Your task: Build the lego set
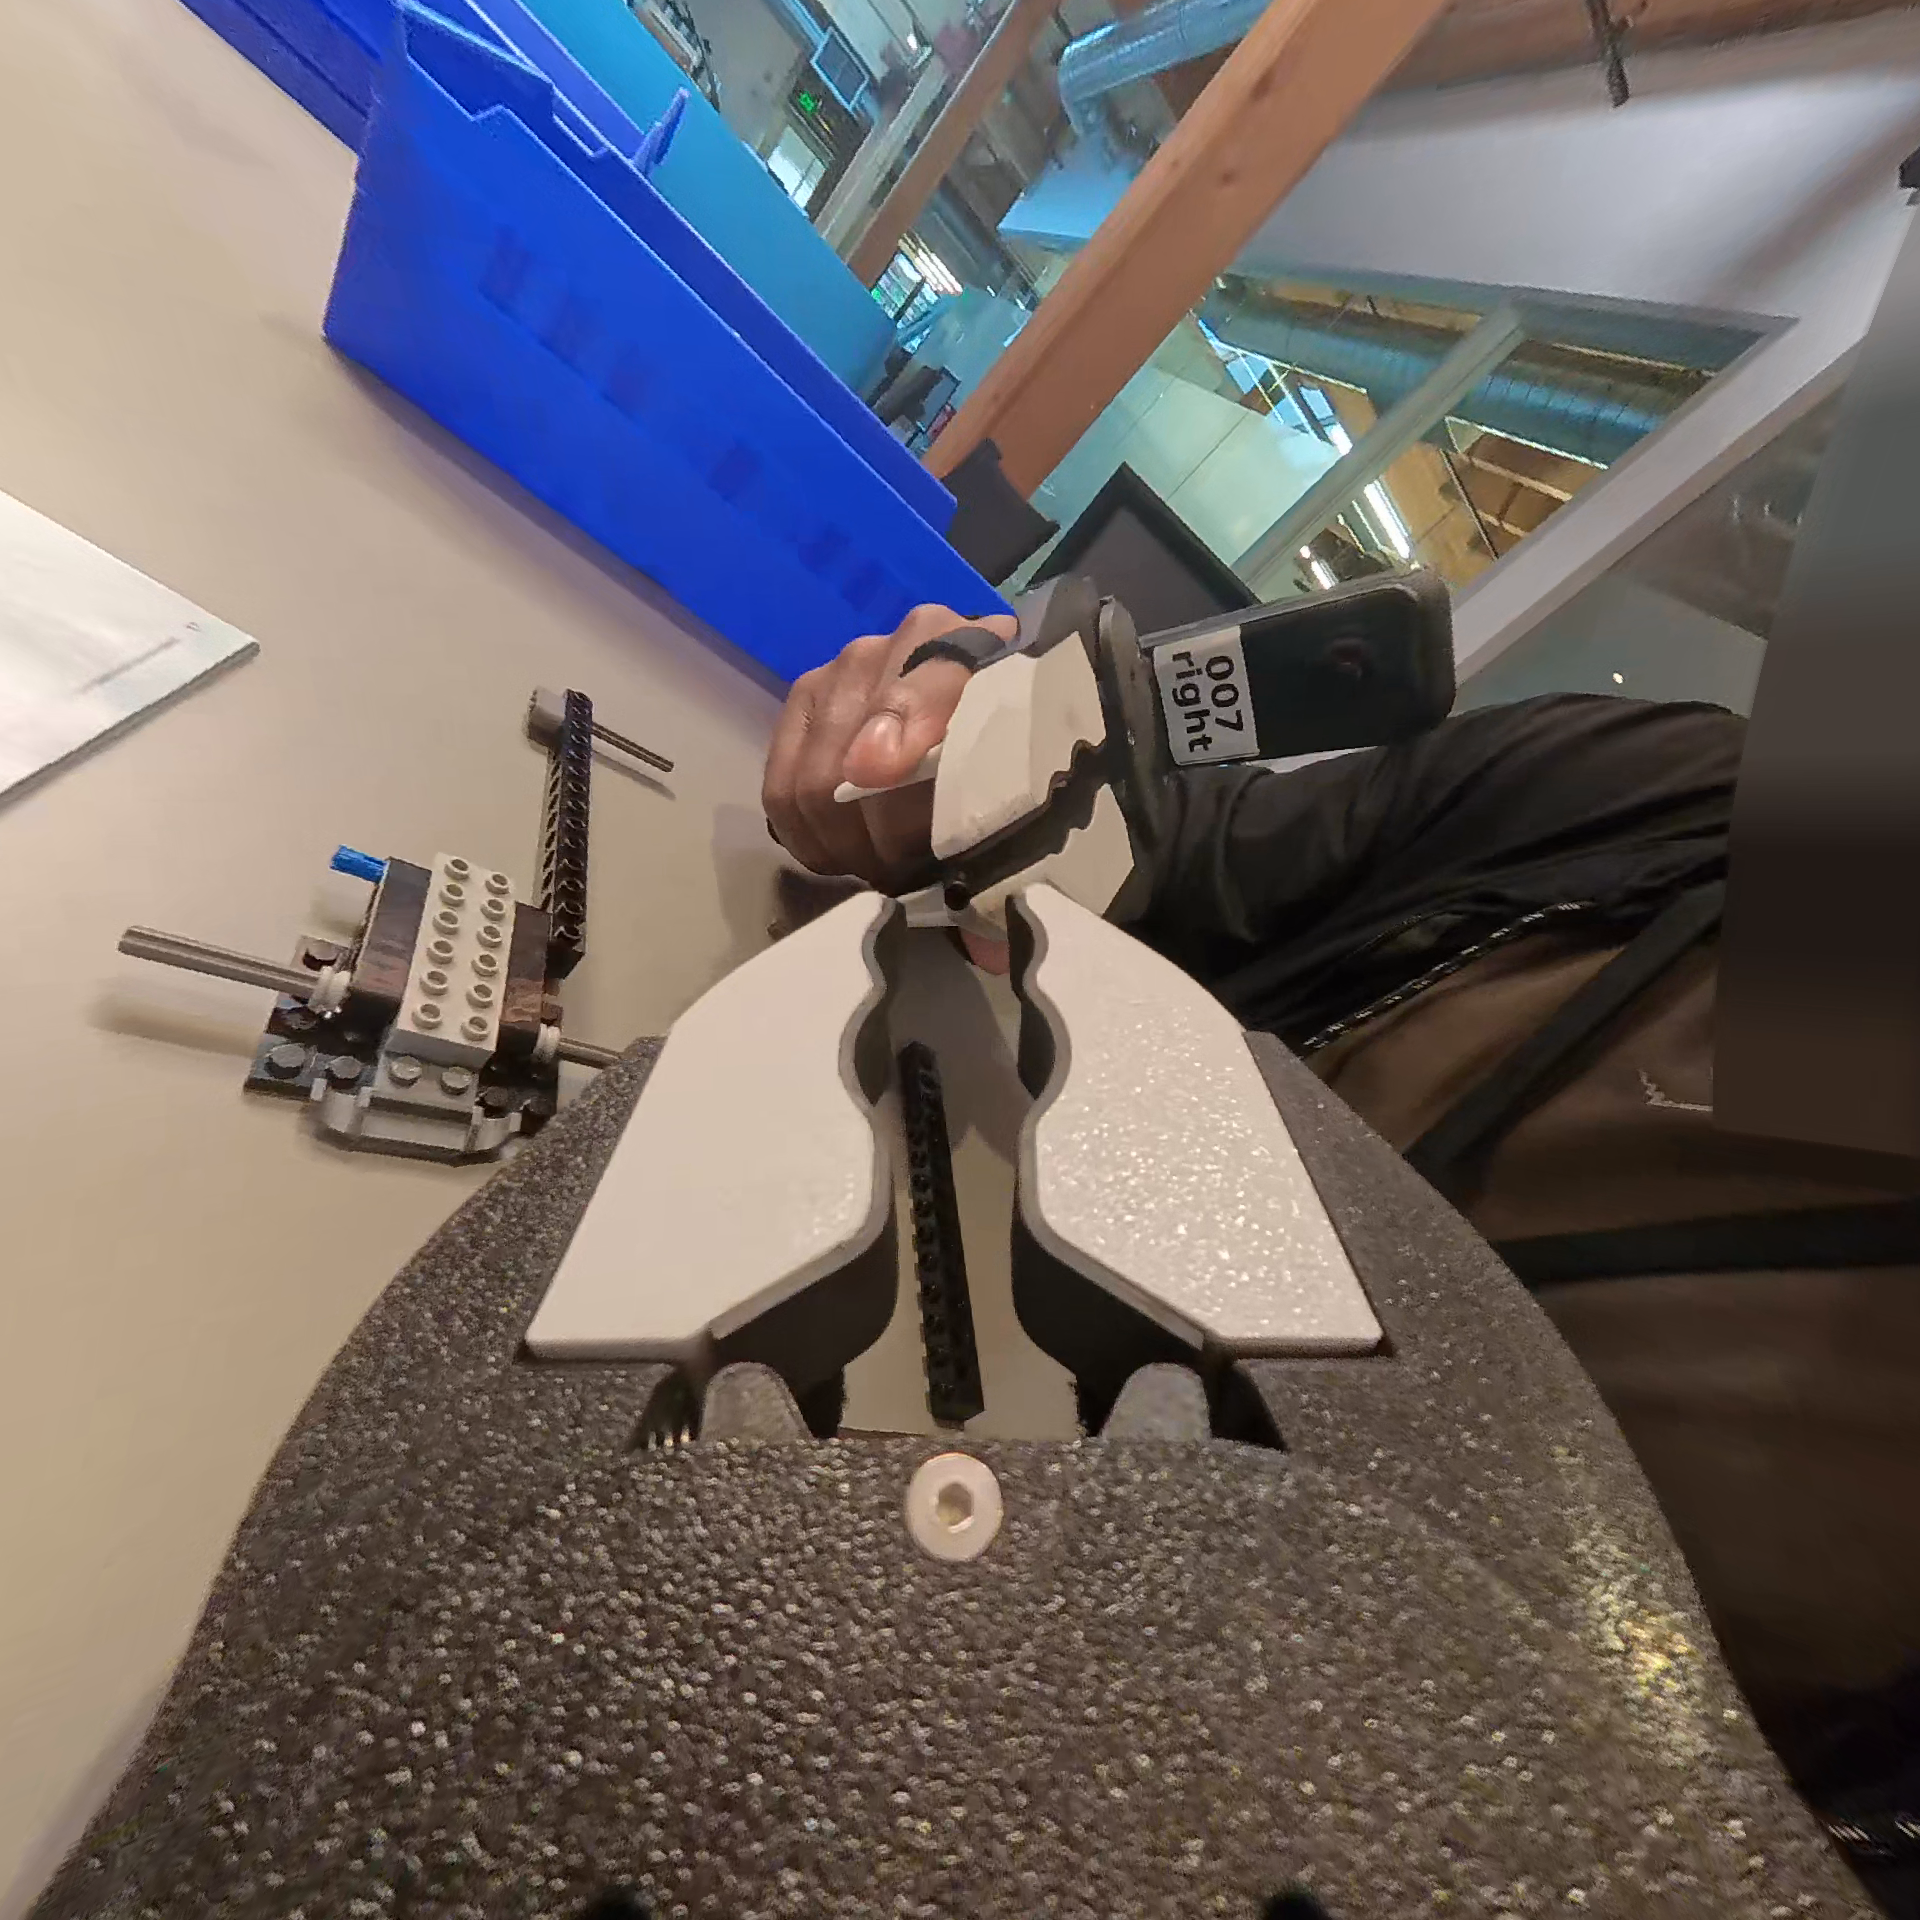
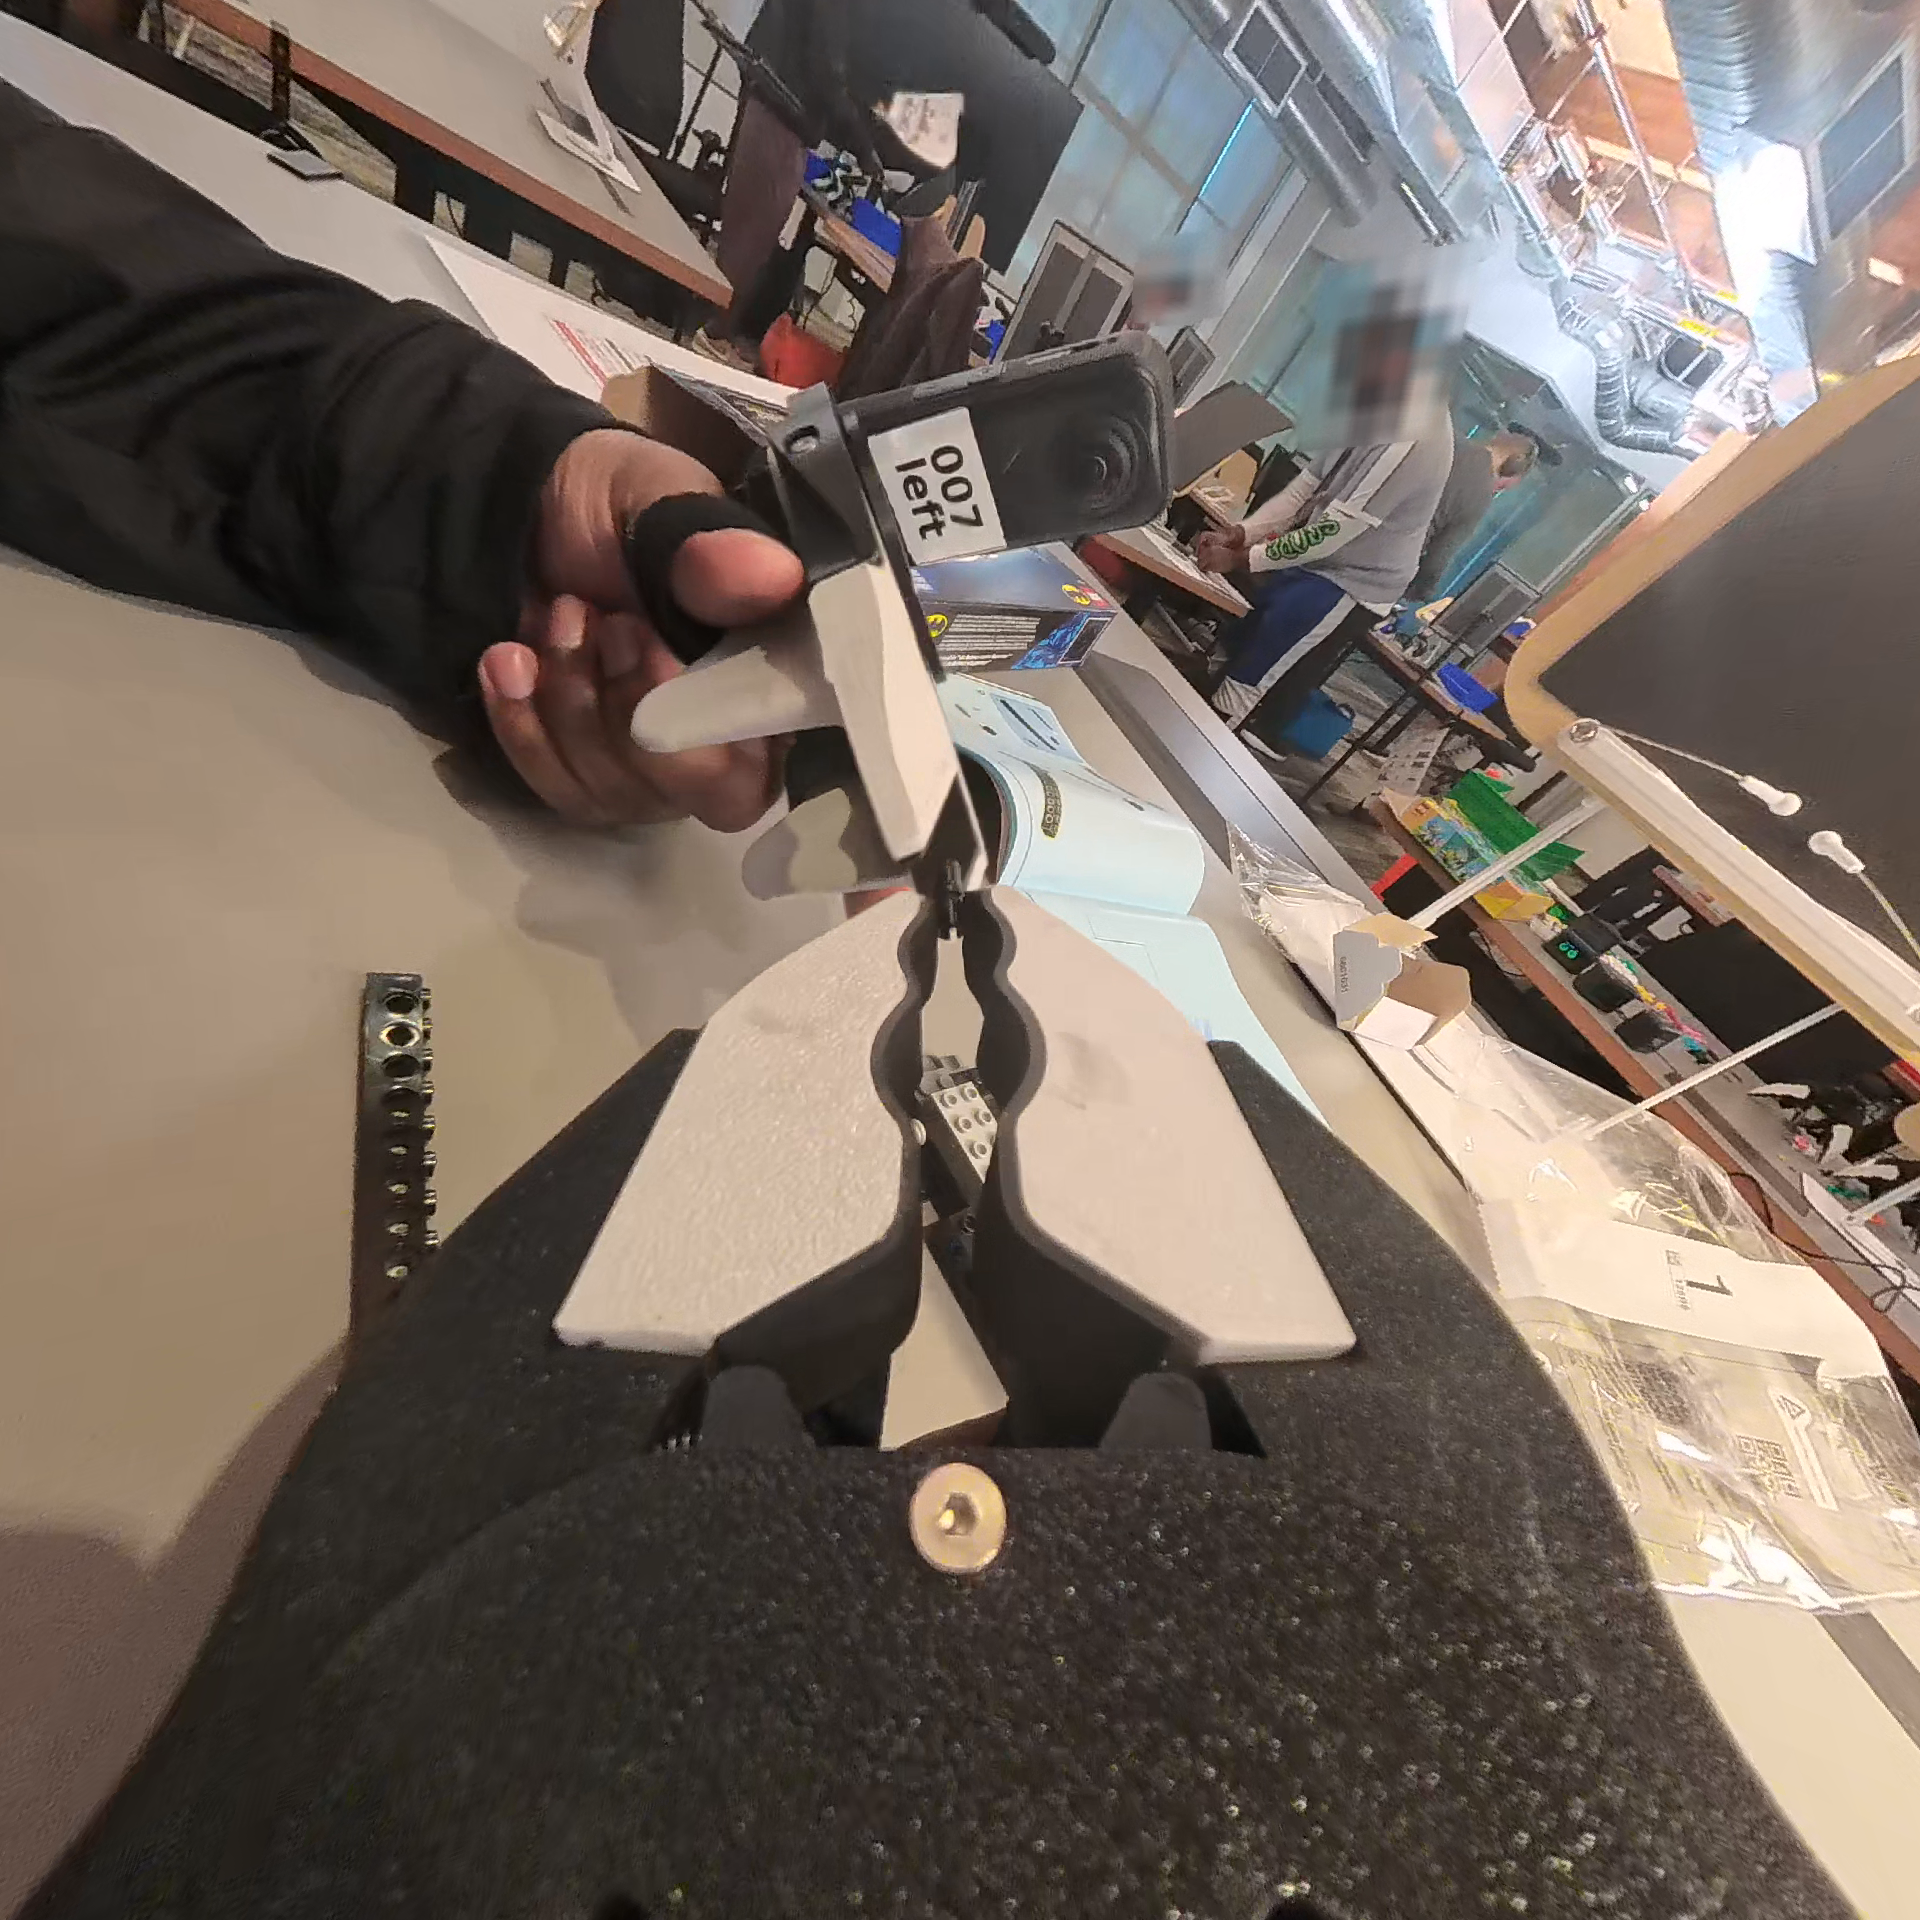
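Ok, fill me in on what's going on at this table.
A person holds a gripper in each hand, tips meeting above the table. The right gripper pinches a small black pin. The left gripper is open right by it. A grey-and-black brick assembly and a black holed beam lie below.

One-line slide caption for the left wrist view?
Left gripper open over a black holed beam, tip to tip with the right gripper, brick assembly alongside.
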### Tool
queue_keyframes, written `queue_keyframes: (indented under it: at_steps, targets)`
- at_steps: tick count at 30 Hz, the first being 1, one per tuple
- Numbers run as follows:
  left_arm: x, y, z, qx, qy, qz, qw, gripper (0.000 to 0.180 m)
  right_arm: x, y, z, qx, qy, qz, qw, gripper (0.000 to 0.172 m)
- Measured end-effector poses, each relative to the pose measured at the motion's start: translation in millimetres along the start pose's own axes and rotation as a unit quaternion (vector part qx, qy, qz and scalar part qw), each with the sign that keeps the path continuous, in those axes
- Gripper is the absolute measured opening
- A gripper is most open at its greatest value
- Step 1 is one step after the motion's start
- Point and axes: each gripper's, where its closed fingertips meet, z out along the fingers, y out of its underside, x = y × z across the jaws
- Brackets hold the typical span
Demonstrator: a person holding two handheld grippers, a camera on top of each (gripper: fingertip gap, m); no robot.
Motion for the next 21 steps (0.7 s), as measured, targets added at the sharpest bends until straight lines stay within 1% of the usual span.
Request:
queue_keyframes:
  at_steps: [3,15,16,18,21]
  targets:
    - [0,3,3,-0.007,-0.003,0.003,1.000,0.018,-1,-1,0,0.003,-0.004,0.003,1.000,0.005]
    - [-1,1,1,0.002,-0.007,0.007,1.000,0.005,-3,1,1,-0.001,-0.004,-0.001,1.000,0.005]
    - [-1,1,1,0.003,-0.009,0.010,1.000,0.004,-3,2,2,-0.004,-0.004,0.002,1.000,0.006]
    - [-3,-2,0,0.008,-0.021,0.028,0.999,0.004,-6,5,2,-0.021,-0.019,0.015,0.999,0.017]
    - [-4,-3,-4,0.007,-0.032,0.056,0.998,0.004,-12,17,0,-0.072,-0.068,0.042,0.994,0.024]
